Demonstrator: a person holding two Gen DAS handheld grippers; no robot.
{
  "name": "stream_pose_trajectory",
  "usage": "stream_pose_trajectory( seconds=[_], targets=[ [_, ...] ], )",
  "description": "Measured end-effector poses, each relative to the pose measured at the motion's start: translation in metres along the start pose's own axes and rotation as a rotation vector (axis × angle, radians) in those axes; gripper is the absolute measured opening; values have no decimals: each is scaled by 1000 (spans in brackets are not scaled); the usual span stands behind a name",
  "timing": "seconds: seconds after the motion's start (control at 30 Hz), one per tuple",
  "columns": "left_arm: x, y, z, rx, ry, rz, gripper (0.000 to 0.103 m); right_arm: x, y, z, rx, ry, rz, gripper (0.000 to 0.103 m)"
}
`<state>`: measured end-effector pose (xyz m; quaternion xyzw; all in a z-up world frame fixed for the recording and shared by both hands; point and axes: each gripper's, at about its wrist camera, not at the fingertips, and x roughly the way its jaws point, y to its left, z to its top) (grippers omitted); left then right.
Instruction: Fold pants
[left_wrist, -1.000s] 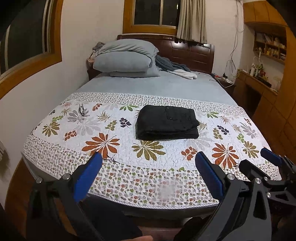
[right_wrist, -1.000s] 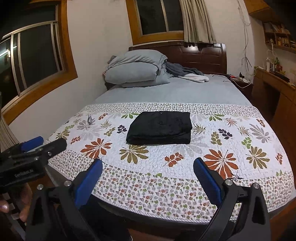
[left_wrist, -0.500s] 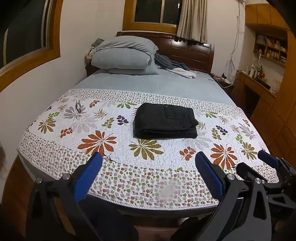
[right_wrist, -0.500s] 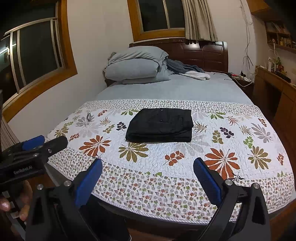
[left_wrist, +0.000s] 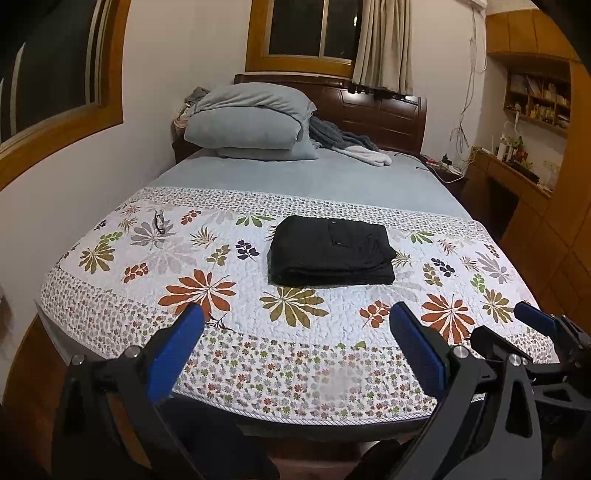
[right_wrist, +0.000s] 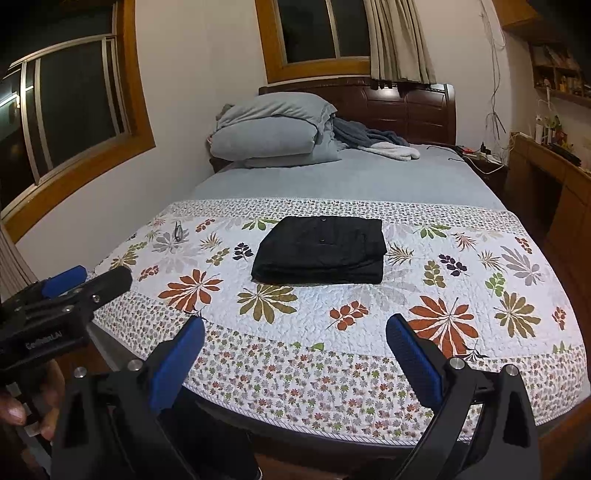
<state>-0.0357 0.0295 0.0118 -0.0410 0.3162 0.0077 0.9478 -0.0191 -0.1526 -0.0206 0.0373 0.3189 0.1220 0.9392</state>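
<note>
Pants (left_wrist: 332, 251) are lying folded in a compact stack on the bed's quilt (left_wrist: 332, 328), well ahead of both tongs. Left tongs (left_wrist: 295, 347) and right tongs (right_wrist: 295, 350) are hovering spread and empty at the bed's foot, probably because folding looks complete.

Home bedroom: bed (left_wrist: 295, 177) w/ pillows (left_wrist: 243, 127), curtained window (left_wrist: 310, 33).

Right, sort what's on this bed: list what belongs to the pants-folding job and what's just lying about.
Job:
- black pants, folded on the floral quilt
- left gripper, open
- right gripper, open

Lying about:
- glasses on the quilt
- stacked grey pillows
- rumpled blanket by the headboard
</note>
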Motion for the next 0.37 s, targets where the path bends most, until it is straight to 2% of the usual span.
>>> stream_pose_trajectory(
  seconds=[0.37],
  targets=[
    [-2,0,0,2,9,-3,100,-3,0,0,-2,-4,-2,99]
  ],
)
